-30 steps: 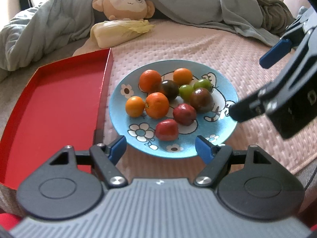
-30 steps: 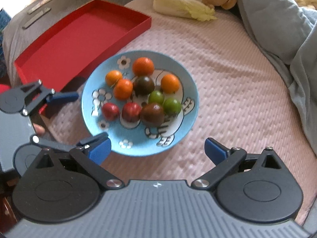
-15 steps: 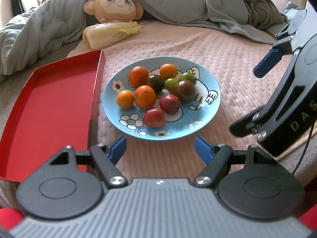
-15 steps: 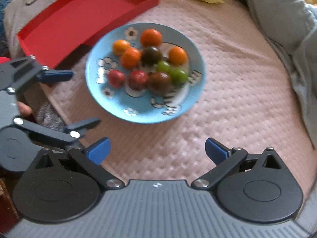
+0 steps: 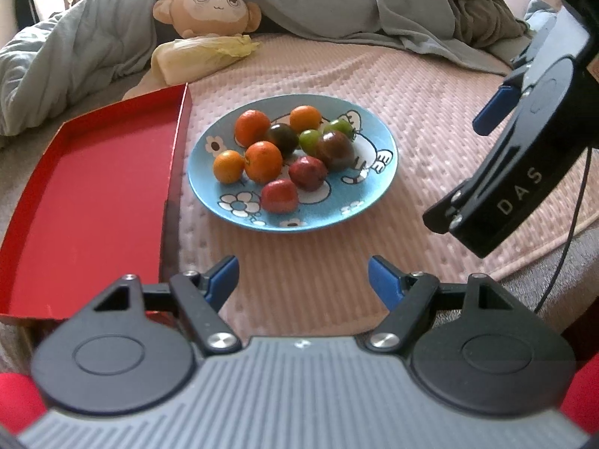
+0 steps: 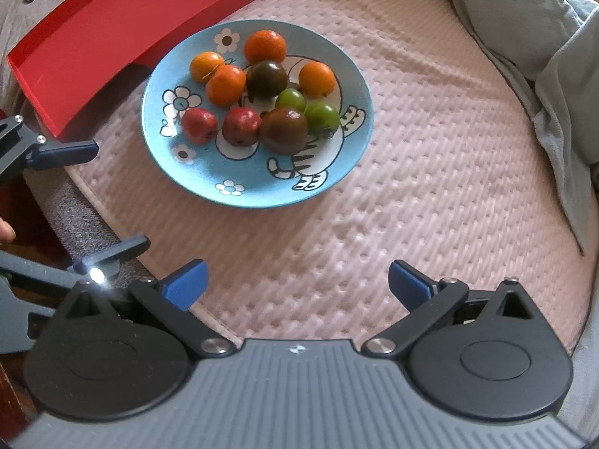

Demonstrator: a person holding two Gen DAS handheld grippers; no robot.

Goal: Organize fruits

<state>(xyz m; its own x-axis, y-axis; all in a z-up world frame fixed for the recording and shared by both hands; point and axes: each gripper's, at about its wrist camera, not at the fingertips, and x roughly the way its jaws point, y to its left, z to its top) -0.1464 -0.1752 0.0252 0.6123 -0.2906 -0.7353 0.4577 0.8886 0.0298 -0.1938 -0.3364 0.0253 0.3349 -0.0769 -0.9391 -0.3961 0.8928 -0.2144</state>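
A blue cartoon plate (image 5: pixel 378 183) (image 6: pixel 262 191) on the pink mat holds several small fruits: orange ones (image 5: pixel 263 162) (image 6: pixel 225 85), dark ones (image 5: pixel 336 149) (image 6: pixel 284 131), green ones (image 5: pixel 310 140) (image 6: pixel 322 119) and red ones (image 5: pixel 279 196) (image 6: pixel 199 126). A red tray (image 5: pixel 90 202) (image 6: pixel 112 18) lies empty left of the plate. My left gripper (image 5: pixel 303 277) is open and empty, short of the plate's near rim. My right gripper (image 6: pixel 295 280) is open and empty, back from the plate; it also shows at the right of the left wrist view (image 5: pixel 524 172).
A monkey plush (image 5: pixel 209 9) and a cabbage (image 5: pixel 202 56) lie behind the tray. Grey bedding (image 5: pixel 337 0) (image 6: pixel 554 37) is piled along the back and right. The mat's edge (image 6: pixel 93 194) runs near the left gripper's fingers (image 6: pixel 67 151).
Both grippers have pulled back from the plate, so it looks smaller and farther. The right gripper has risen at the right of the left view. Both stay open and empty.
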